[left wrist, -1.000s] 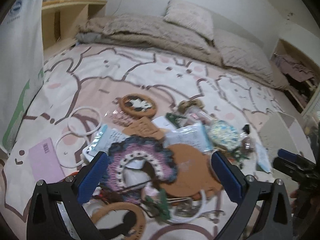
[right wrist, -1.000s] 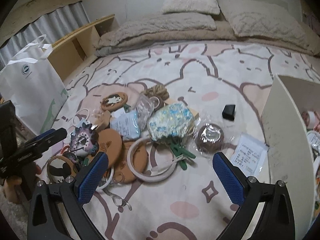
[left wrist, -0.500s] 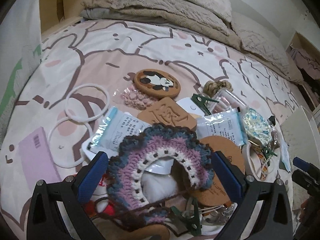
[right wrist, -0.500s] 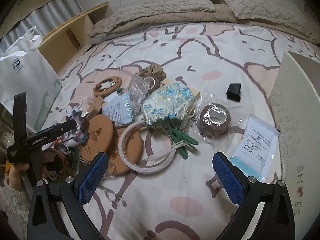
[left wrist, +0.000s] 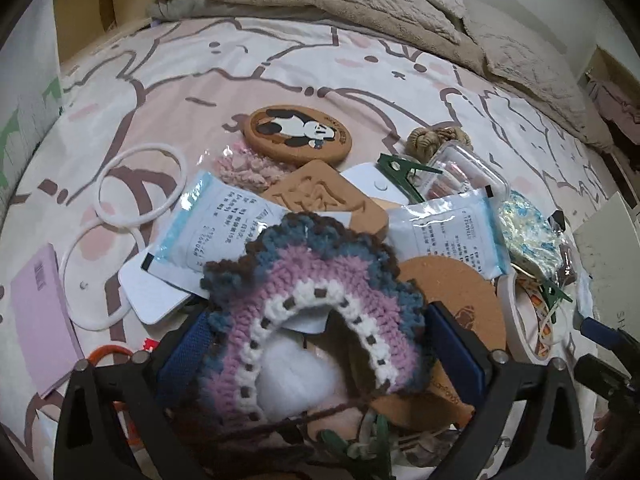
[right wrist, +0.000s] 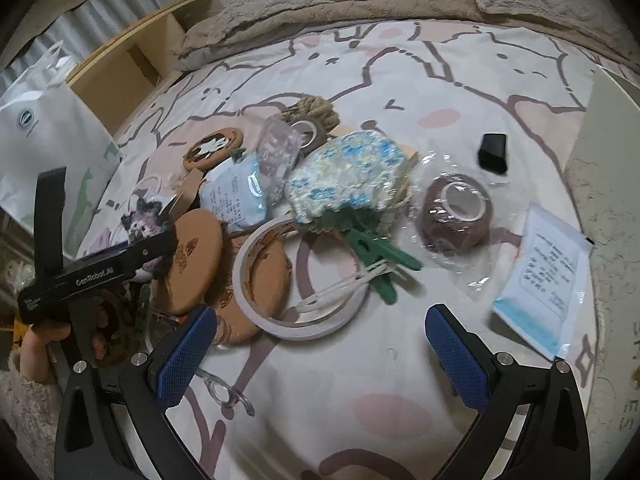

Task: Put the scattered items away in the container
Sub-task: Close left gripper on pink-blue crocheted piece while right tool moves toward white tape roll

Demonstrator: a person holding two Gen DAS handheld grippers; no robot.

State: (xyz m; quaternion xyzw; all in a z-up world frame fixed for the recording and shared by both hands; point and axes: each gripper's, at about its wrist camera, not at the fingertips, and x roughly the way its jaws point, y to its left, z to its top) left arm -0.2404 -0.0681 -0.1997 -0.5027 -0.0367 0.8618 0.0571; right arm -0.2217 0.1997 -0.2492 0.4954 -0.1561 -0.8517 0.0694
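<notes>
Left claw [left wrist: 320, 344] straddles the purple, blue and white crocheted doily [left wrist: 316, 300] on the bed.
Blue pads stand wide either side, doily dead centre, arching away from the camera, not yet pinched. Right claw [right wrist: 320, 344] gapes empty over bare sheet; the white container [right wrist: 608, 168] lies on its right, far from the doily.

Dim, soft indoor light with faint shadows, heavy fisheye bending at dark corners (perhaps slight motion blur).
</notes>
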